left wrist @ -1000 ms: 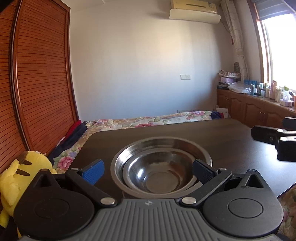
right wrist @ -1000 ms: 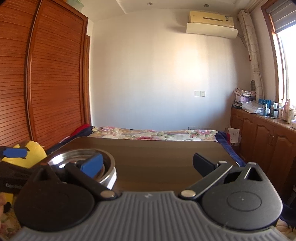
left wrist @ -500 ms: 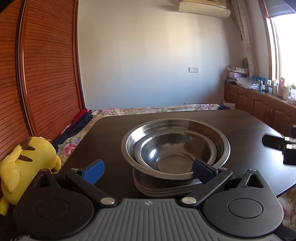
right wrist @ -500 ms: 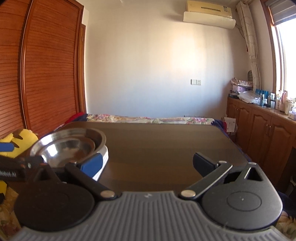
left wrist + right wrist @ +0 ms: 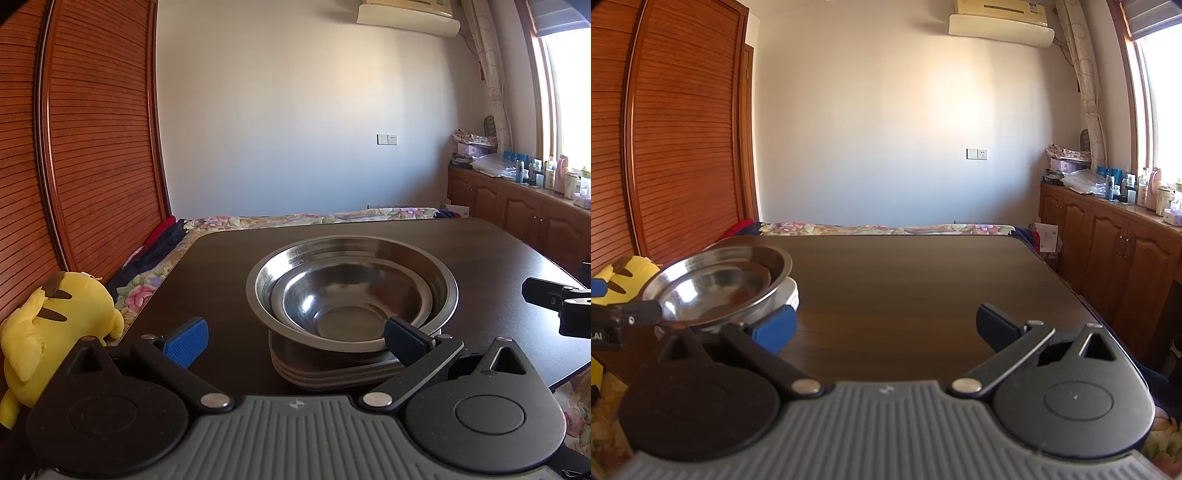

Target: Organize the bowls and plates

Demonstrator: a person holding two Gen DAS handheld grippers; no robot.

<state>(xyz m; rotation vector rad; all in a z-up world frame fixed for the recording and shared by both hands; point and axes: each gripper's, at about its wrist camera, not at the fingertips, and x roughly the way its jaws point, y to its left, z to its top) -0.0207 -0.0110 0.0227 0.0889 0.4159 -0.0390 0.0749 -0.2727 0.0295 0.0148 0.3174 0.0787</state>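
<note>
Two nested steel bowls [image 5: 351, 291] rest on a stack of white plates [image 5: 332, 373] near the front left of the dark table [image 5: 491, 251]. My left gripper [image 5: 295, 339] stands open just in front of the stack, holding nothing. In the right wrist view the bowls [image 5: 716, 284] and plates [image 5: 792, 291] sit at the left. My right gripper [image 5: 884, 326] is open over bare table [image 5: 923, 280], to the right of the stack. Its fingertip [image 5: 543, 291] shows at the right edge of the left wrist view.
A yellow plush toy [image 5: 55, 325] lies left of the table beside a slatted wooden wardrobe [image 5: 92, 147]. A floral bedspread [image 5: 314, 219] lies beyond the table's far edge. Wooden cabinets [image 5: 1108, 243] with bottles line the right wall under a window.
Both grippers have pulled back and lowered, so the plate stack under the bowls now shows. The bowls and plates have stayed put. Both grippers stay open.
</note>
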